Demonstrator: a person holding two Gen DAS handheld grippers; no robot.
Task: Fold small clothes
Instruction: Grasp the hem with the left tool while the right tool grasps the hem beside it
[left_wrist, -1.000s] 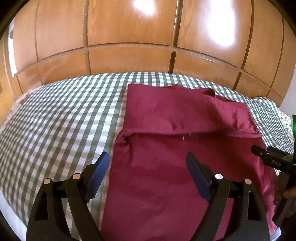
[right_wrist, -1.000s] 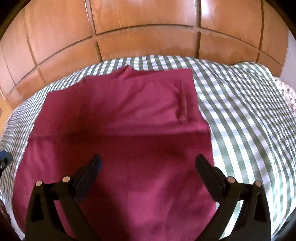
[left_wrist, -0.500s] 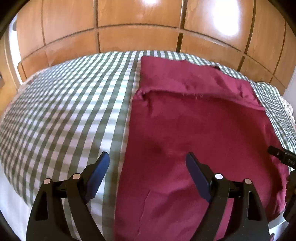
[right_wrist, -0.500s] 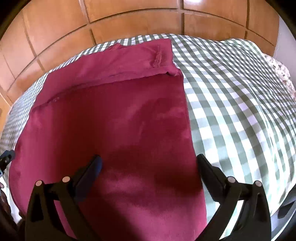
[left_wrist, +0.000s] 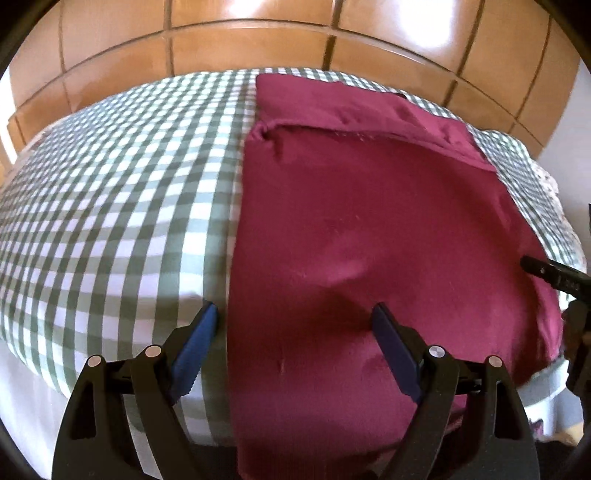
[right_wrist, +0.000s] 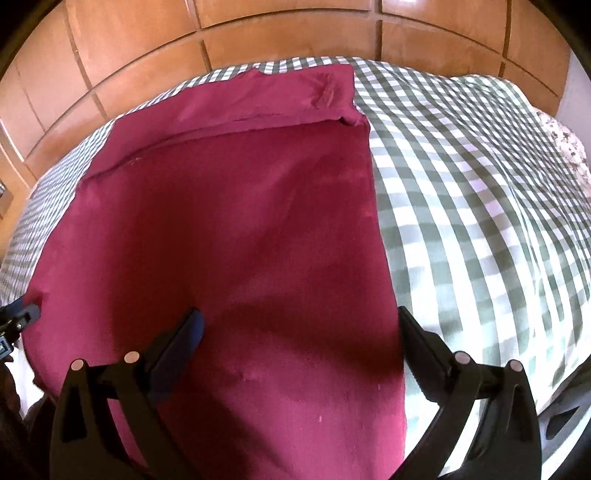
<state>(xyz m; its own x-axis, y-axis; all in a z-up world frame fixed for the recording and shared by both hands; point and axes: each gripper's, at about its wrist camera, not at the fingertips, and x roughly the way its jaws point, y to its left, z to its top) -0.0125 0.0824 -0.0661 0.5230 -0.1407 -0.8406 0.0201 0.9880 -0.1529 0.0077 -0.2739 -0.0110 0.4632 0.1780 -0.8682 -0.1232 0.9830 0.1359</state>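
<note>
A checked bed cover (left_wrist: 122, 206) spreads below wood panelling (left_wrist: 258, 40), its near edge cut off from view. The maroon garment (left_wrist: 369, 229) lies flat along that near edge, its hem hanging out of sight. The left gripper (left_wrist: 291, 325) and the right gripper (right_wrist: 299, 325) hover above it, jaws spread, empty.
</note>
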